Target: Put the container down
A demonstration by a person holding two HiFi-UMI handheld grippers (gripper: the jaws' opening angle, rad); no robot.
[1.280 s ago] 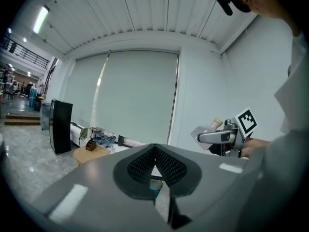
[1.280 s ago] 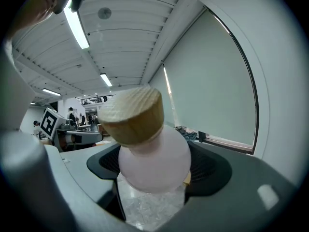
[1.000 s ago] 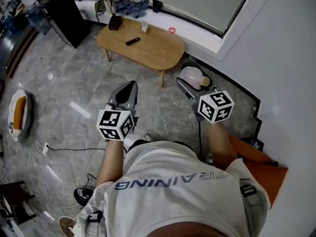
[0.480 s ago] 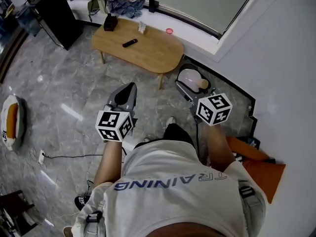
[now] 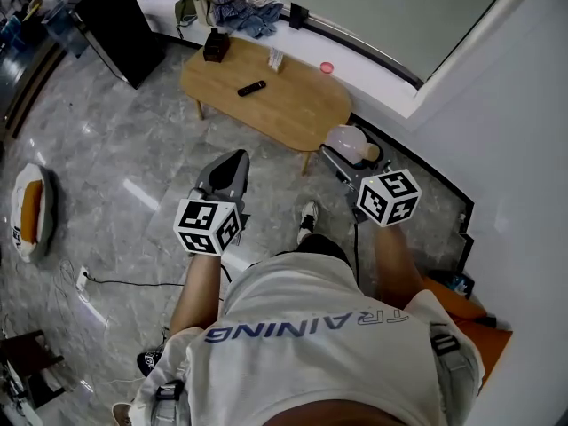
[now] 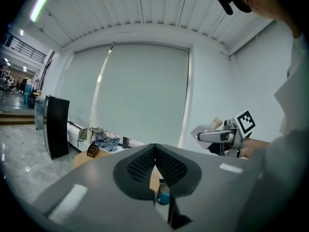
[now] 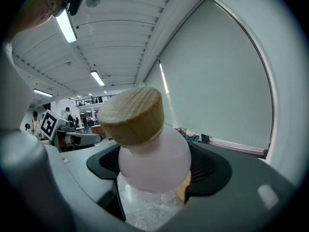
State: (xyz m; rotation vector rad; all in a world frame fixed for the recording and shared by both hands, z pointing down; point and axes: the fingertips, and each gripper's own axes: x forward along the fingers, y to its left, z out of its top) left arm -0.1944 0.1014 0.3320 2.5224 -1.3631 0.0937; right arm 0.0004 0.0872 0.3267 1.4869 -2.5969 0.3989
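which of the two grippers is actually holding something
The right gripper: its jaws are clamped on the pale pink container with the wooden stopper. The left gripper has its jaws together with nothing between them.

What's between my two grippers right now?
In the head view, only the person's shoe, on the floor, shows between the left gripper and the right gripper holding the container.

Pale pink container (image 7: 155, 164) w/ tan cap (image 7: 131, 114)

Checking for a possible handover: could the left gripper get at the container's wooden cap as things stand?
Probably yes: the container's wooden cap juts free beyond the right gripper, with open air between, though the left gripper is shut and must open first.
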